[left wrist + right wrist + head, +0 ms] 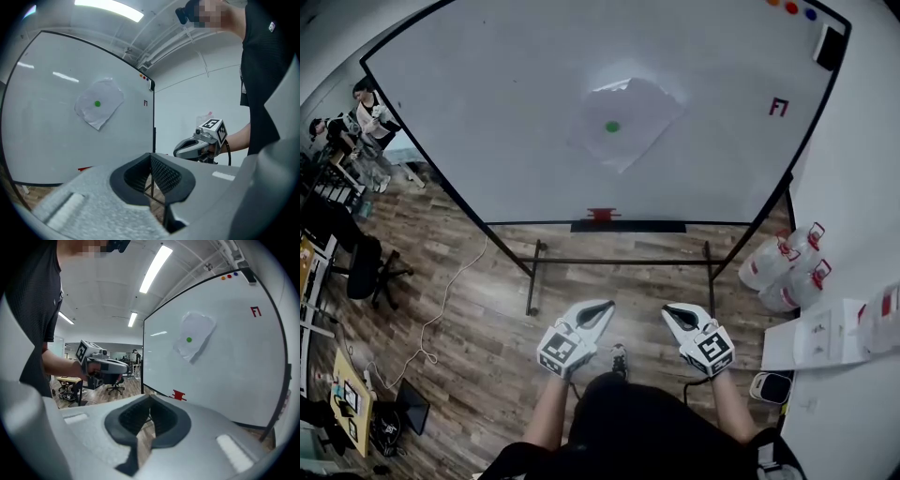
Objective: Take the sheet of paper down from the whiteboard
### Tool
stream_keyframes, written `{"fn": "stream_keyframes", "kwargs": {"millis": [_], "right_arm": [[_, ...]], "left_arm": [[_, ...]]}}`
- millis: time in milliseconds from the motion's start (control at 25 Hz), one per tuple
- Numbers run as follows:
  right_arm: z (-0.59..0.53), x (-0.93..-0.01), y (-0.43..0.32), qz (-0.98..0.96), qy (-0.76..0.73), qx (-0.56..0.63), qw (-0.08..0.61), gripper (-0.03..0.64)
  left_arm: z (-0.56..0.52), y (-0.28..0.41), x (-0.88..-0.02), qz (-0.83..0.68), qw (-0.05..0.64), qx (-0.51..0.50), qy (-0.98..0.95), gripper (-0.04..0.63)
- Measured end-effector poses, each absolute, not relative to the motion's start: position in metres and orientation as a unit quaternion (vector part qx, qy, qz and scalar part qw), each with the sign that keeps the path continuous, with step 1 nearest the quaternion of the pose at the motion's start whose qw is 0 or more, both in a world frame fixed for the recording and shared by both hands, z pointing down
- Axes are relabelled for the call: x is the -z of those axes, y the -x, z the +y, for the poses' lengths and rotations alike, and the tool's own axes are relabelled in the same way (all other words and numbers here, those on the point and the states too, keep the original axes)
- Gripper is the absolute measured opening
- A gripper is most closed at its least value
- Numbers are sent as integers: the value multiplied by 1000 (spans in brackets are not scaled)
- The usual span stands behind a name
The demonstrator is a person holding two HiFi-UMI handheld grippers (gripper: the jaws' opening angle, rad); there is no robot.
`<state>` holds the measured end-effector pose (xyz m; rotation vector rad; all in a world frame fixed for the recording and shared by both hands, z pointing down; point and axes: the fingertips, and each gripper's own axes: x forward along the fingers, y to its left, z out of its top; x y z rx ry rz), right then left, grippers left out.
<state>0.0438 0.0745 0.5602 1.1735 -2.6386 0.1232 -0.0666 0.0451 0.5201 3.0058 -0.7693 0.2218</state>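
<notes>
Starting, nothing taken down yet | head view: crumpled white paper (pixel 623 120) under a green magnet (pixel 612 127) on the glossy whiteboard (pixel 487 112), well ahead of left claw (pixel 602 307) and right claw (pixel 671 312) | left gripper view: left claw clenched, empty, paper up-left of it | right gripper view: right claw clenched, empty, paper up-right; reach and pull remain.

At lower centre of the head view, the left gripper (pixel 602 307) and the right gripper (pixel 672 313) are held side by side, apart, tips angled slightly toward each other, each with its jaws pressed together and empty.
</notes>
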Motion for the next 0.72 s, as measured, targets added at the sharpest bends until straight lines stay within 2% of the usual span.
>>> {"fn": "stream_keyframes", "kwargs": {"millis": [720], "right_arm": [[-29,-567,-46,-882,-451,-91,98,5]], "left_arm": [[-69,70,-513,-236,1,-56,-970,9]]}}
